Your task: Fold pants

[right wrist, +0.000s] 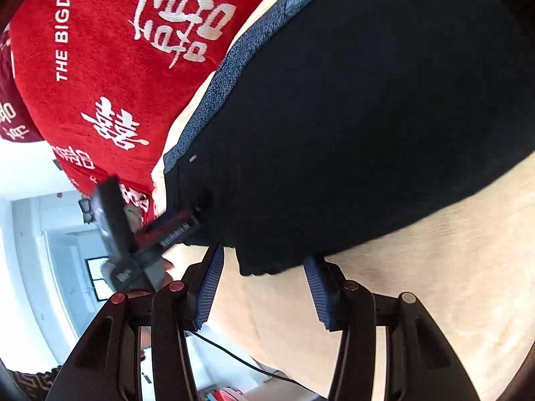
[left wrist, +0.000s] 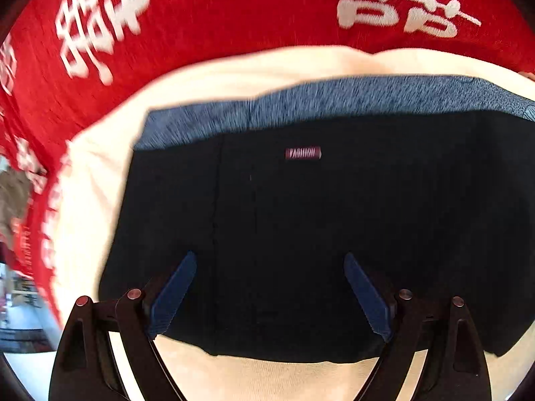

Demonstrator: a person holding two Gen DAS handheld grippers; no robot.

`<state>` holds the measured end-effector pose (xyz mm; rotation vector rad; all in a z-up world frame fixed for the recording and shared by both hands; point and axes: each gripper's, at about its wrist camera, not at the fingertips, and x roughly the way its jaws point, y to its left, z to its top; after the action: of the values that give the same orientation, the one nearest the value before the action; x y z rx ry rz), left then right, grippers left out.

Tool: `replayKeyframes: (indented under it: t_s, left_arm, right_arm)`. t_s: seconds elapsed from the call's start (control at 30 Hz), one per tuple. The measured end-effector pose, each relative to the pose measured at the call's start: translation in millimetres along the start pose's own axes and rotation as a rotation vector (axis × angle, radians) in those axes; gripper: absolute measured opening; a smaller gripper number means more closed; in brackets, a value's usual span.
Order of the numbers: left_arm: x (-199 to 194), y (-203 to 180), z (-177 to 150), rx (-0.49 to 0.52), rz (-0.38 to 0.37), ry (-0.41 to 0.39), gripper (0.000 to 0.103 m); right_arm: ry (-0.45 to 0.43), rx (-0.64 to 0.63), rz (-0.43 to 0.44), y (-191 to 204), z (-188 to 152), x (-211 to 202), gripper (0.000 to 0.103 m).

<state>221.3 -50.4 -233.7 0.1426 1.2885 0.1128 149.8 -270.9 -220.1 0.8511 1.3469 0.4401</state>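
Both my left claw (left wrist: 270, 295) and right claw (right wrist: 264, 289) hang spread, pinching nothing (pants (left wrist: 301, 234) look folded); a careless dip could snag the hem and undo it

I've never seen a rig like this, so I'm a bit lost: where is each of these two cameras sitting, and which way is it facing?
Left wrist view: sits on the left gripper, looking steeply down between its open blue fingers at the dark pants with the blue-grey waistband, on a cream cloth.
Right wrist view: sits on the right gripper, open, tilted toward a corner of the pants; the left gripper shows at the left.
Shared: pants, waistband, cream cloth and the red blanket with white characters.
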Motion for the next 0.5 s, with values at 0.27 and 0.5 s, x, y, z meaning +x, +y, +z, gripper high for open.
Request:
replayKeyframes:
  t_s: [0.27, 0.5]
  left_arm:
    - [3, 12, -7, -0.001, -0.064, -0.051, 0.098]
    - [9, 10, -10, 0.031, -0.039, -0.041, 0.098]
  right_arm:
    - [-0.048, 0.009, 0.013, 6, 12, -19, 0.010]
    - [-0.022, 0.002, -0.196, -8, -18, -16, 0.014]
